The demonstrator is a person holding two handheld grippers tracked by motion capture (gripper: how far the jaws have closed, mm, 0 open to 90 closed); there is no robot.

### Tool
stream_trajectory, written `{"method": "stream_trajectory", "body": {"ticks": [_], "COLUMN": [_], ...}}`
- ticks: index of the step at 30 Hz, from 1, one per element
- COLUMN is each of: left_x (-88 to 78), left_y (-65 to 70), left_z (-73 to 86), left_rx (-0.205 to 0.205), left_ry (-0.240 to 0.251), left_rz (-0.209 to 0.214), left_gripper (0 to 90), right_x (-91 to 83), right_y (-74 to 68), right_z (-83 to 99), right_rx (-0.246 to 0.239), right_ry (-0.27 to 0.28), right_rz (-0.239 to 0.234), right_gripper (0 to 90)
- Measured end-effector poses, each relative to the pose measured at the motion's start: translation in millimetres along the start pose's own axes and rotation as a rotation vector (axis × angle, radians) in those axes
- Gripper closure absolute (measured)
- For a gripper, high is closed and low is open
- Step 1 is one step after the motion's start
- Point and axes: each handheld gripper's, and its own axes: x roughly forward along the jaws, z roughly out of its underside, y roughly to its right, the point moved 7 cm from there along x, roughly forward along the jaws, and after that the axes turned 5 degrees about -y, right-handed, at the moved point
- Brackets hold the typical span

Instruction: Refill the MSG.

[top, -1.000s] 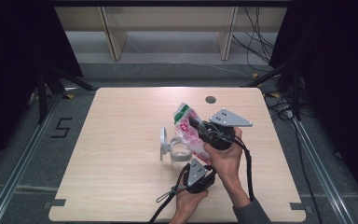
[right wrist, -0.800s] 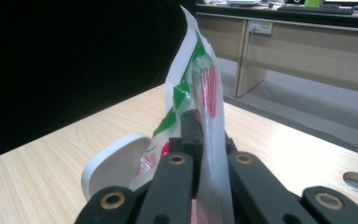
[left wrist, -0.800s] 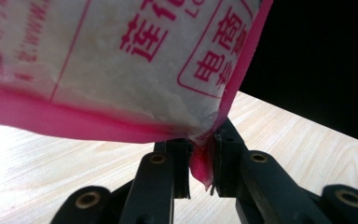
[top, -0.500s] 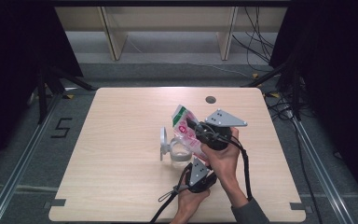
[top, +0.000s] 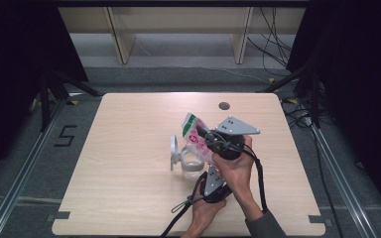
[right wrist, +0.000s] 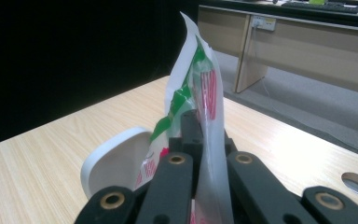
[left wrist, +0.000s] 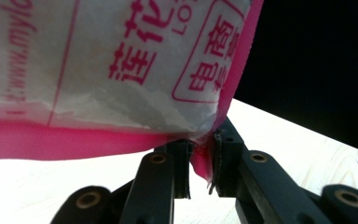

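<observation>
A wooden table [top: 129,198] is filling the middle of the high view, with a small round hole [top: 223,105] near its far edge. Right of its centre, a bag [top: 192,131], white with pink and green print, is standing tilted above the table, held between both tools. The right gripper [top: 202,134] is reaching in from the right and pinching the bag's side; in the right gripper view its jaws are pressed together on the thin plastic, and the bag's top is rising above them. The left gripper [top: 209,171] is coming from the near side, under the right hand [top: 235,166], and is nipping the bag's lower pink seam; the left gripper view is showing that seam caught between the pads, with red characters printed on the white panel above. Just left of the bag, a clear container [top: 191,161] is sitting on the table, with a white lid [top: 173,151] standing on edge beside it. The right gripper view is showing the lid's rounded rim just behind the bag. The right hand and its grey plate are hiding much of the bag from above.
</observation>
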Motion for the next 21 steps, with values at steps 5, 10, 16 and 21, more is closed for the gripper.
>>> {"method": "stream_trajectory", "body": {"ticks": [5, 10, 16, 21], "left_x": [0.2, 0.1, 0.3, 0.2], "left_y": [0.6, 1.0, 0.6, 0.3], "left_z": [0.3, 0.5, 0.4, 0.7], "left_rx": [-0.005, -0.009, -0.009, -0.007], "left_ry": [-0.003, -0.001, -0.001, 0.004], "left_rz": [0.004, 0.005, -0.002, -0.002], "left_gripper": [79.3, 79.3, 79.3, 79.3], "right_x": [2.0, 3.4, 3.6, 5.7], "right_y": [-0.2, 1.2, 3.1, 0.8], "right_z": [1.4, 1.3, 1.0, 1.4], "right_rx": [0.015, 0.001, -0.012, 0.004], "right_ry": [-0.012, -0.010, -0.009, -0.009], "right_rz": [-0.010, -0.018, -0.008, -0.018], "right_gripper": [90.0, 90.0, 90.0, 90.0]}}
